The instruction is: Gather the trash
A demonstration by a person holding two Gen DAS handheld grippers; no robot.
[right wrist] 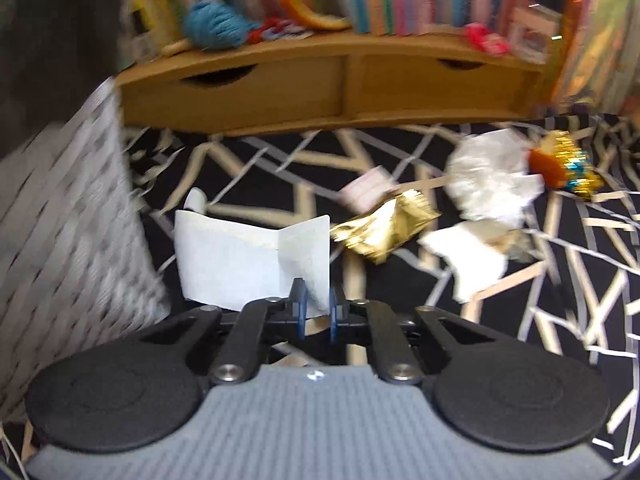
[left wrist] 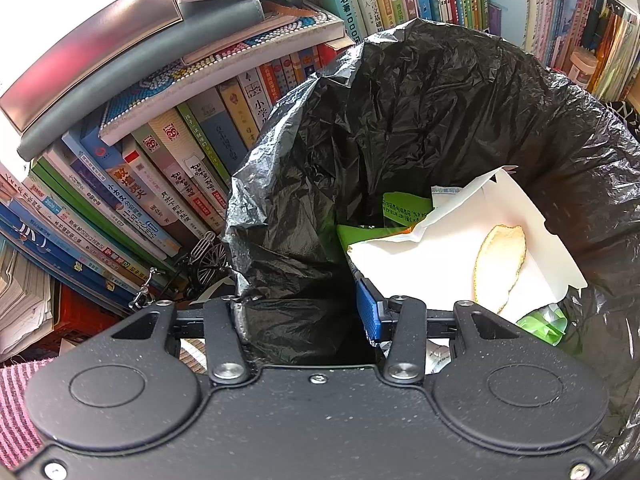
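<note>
Only my left wrist view shows the black bin bag point(left wrist: 420, 128): my left gripper point(left wrist: 306, 312) is spread wide over its bunched edge, with a white carton point(left wrist: 460, 248) and a peel point(left wrist: 500, 264) inside. Book spines bear print I can't read. My right gripper point(right wrist: 316, 312) pinches a folded white paper point(right wrist: 248, 260) above the patterned cloth point(right wrist: 560, 280), left of a gold wrapper point(right wrist: 384, 228).
</note>
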